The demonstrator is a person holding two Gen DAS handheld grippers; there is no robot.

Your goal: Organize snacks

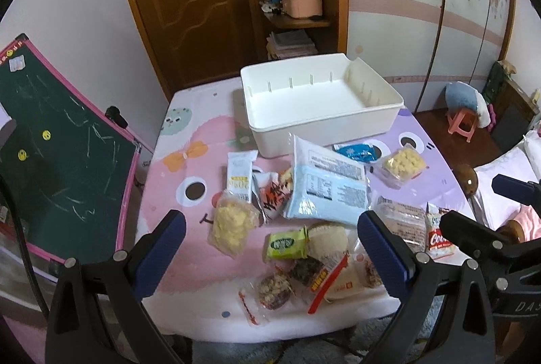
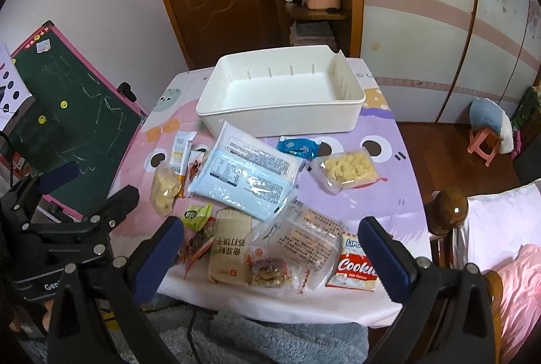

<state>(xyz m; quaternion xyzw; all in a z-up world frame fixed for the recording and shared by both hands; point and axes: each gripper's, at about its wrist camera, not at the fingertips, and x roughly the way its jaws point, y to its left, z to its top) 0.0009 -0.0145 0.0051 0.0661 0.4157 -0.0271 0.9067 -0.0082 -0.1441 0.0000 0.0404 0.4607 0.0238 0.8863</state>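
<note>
Snacks [image 2: 257, 195] beyond right gripper [image 2: 270, 259] — jaws apart.

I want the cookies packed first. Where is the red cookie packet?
In the right wrist view, the cookie packet lies at the table's near right edge, beside a clear bag, just inside the right claw.

Lighting: we record soft, even indoor light of moderate brightness, with weak shadows. Glare: we note highlights on the pale blue snack pack [image 2: 247, 174] and the white bin [image 1: 382, 103] floor. Distortion: we see strong fisheye bending and black vignetting at the corners. Focus: centre sharp, edges softer.
</note>
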